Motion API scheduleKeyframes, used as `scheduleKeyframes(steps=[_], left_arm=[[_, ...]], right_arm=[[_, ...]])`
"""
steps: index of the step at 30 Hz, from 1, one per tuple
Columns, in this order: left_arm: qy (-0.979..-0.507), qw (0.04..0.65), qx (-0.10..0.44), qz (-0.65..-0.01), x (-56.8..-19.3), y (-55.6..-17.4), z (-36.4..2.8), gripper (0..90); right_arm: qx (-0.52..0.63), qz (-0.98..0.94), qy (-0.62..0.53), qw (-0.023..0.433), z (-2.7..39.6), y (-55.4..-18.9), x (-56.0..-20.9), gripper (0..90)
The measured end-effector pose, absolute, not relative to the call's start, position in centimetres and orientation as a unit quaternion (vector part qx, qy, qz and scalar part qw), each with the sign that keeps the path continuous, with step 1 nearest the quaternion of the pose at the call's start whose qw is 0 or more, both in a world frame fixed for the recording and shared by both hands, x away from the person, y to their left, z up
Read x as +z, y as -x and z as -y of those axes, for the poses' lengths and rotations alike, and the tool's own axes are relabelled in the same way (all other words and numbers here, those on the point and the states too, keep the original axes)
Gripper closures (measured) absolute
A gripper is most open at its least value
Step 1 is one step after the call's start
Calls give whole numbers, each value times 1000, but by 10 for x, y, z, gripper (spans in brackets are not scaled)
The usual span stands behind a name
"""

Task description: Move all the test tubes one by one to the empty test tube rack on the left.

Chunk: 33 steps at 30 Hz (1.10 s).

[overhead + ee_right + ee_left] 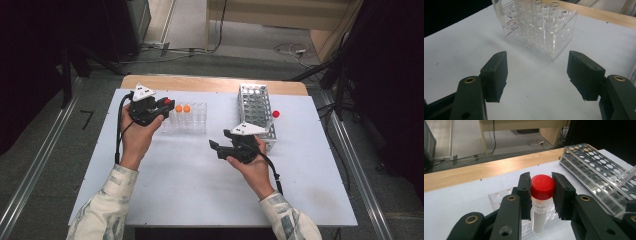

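Nearest the person's edge of the white table top (190,185), two forearms in pale patterned sleeves (107,210) are seen coming in from below. Just right of and nearer than the clear plastic tube rack (189,119), taken here as the landmark, the right gripper (216,146) is held low over bare table with its black jaws standing wide apart and nothing between them; in the right gripper view (537,75) the same rack (541,30) is seen ahead of those jaws, well apart from them, with empty glass-clear wells and tubes in it. At the left end of the rack, the left gripper (167,104) is held, its jaws clamped from both sides on the round red cap of a clear plastic test tube (543,187); in the left gripper view (541,195) the tube is seen hanging upright between the pads, its frosted lower part reaching down over the rack's near rows. Two orange-capped tubes (182,108) are seen standing in the rack just right of that gripper. To the right of the rack, a silver perforated metal rack (256,112) is laid, and a small red cap (275,114) is seen at its right side. Beyond the rack, the table's light wooden far edge (200,82) is seen.
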State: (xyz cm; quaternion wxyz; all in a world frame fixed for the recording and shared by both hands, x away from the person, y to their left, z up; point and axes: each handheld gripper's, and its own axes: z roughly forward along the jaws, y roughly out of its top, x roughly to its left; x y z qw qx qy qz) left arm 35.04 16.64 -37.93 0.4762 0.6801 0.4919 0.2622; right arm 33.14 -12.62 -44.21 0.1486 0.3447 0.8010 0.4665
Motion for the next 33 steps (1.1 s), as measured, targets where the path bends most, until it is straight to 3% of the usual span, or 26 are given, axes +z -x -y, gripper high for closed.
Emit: scheduleKeyframes(steps=[33], left_arm=[[-671,464,288,-502,-371,-376,-169,704]], right_arm=[[469,-799,-347,148,130,-331,-441,315]])
